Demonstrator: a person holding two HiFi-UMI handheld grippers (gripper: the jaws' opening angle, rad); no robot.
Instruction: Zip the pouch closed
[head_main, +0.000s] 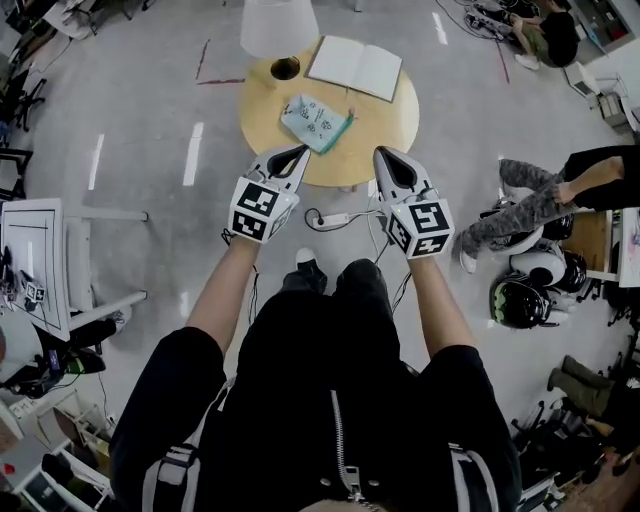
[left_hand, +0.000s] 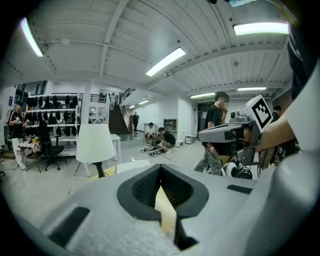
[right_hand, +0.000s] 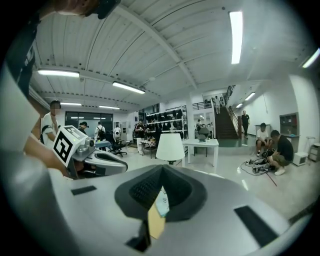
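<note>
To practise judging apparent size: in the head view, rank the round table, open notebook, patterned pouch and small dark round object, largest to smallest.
1. round table
2. open notebook
3. patterned pouch
4. dark round object
The last three rest on that tabletop, so nearness hardly skews the order.

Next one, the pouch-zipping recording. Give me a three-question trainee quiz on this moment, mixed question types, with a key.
1. True or false: the left gripper is clamped on the pouch.
2. Multiple choice: what lies open on the round table, farther from the person than the pouch? A) a notebook B) a laptop C) a pizza box
3. Short answer: how do the right gripper's jaws stand, and is anything held between them?

Key
1. False. It is held short of the table, clear of the pouch.
2. A.
3. Shut, with nothing held.
</note>
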